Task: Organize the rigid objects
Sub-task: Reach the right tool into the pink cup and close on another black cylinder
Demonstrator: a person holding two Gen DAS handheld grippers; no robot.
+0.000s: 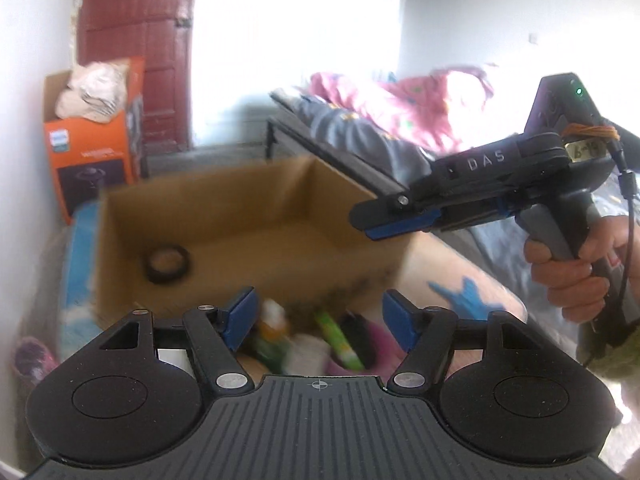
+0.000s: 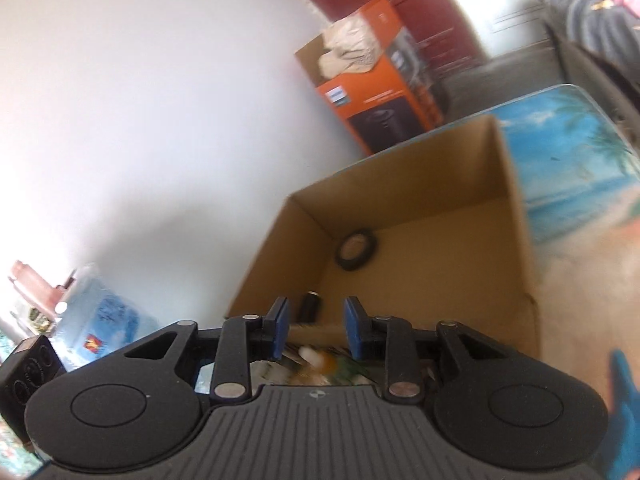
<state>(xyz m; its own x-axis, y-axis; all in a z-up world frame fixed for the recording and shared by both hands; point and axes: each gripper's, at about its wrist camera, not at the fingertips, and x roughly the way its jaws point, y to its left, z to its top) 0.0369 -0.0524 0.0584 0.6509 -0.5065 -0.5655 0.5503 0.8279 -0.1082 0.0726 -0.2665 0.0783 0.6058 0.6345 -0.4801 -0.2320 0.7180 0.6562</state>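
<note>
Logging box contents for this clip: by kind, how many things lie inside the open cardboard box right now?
Black ring: 1
Small dark cylinder: 1
Total inside the cardboard box: 2
The blurred pile in front of the box is too smeared to count.

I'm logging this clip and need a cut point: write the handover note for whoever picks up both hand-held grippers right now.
Left hand-held gripper: open, nothing between its pads.
Right hand-held gripper: open, empty, hovering at the near edge of the cardboard box.
In the box: a black tape roll near the far corner and a small dark cylinder by the near wall.
Left to do: a blurred pile of mixed items lies in front of the box, below the left hand-held gripper; what each one is cannot be told. Move them into the box.
</note>
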